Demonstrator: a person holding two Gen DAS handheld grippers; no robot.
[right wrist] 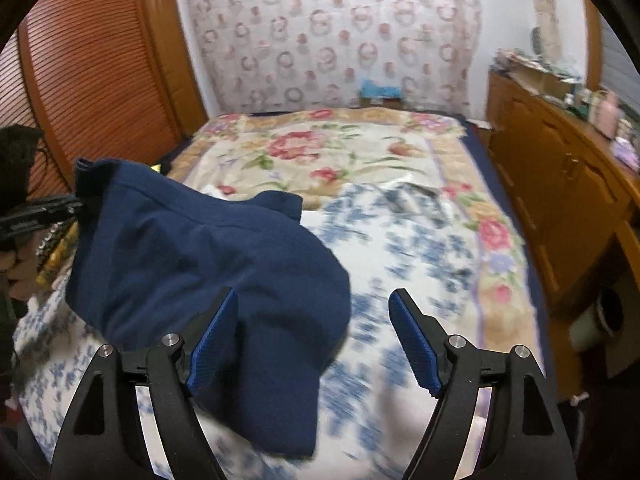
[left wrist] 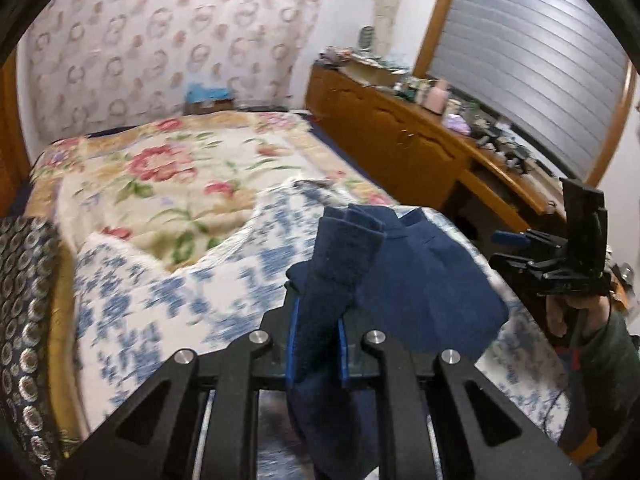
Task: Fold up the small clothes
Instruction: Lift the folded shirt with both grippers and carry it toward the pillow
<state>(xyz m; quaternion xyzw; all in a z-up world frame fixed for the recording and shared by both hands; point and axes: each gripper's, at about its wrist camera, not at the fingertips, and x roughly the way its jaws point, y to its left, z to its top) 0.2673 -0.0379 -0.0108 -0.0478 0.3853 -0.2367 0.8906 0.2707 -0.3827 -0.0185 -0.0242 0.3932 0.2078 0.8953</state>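
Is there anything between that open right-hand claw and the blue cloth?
Nothing visible. The right gripper stands open right at the blue cloth, one finger against its edge. The left gripper holds the cloth's other end.

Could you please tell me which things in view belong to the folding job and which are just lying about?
Belonging to the job:
- navy garment, on the bed
- left gripper, shut on the garment
- right gripper, open beside it
- blue-patterned cover underneath

Just lying about:
- floral blanket
- cluttered wooden dresser
- louvred wardrobe door
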